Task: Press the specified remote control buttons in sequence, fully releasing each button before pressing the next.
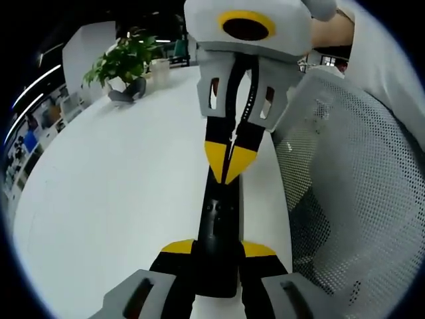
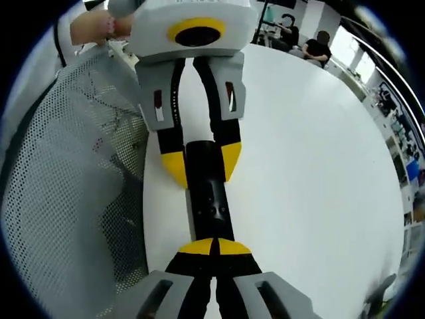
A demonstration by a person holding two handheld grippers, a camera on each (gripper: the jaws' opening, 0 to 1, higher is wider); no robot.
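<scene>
Black remote (image 1: 219, 232) lies on white table (image 1: 119, 199), near its edge beside a mesh chair (image 1: 358, 199). Left gripper (image 1: 218, 251) pinches one end of the remote between its yellow tips. Right gripper (image 2: 215, 248), jaws pressed together, tips down on the remote's opposite end. Potted plant (image 1: 123, 63) stands well apart.

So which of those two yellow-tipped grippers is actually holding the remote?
The left gripper: its jaws sit either side of the black remote, clamping it. The right gripper has its jaws closed together, tips at the remote's far end.
</scene>
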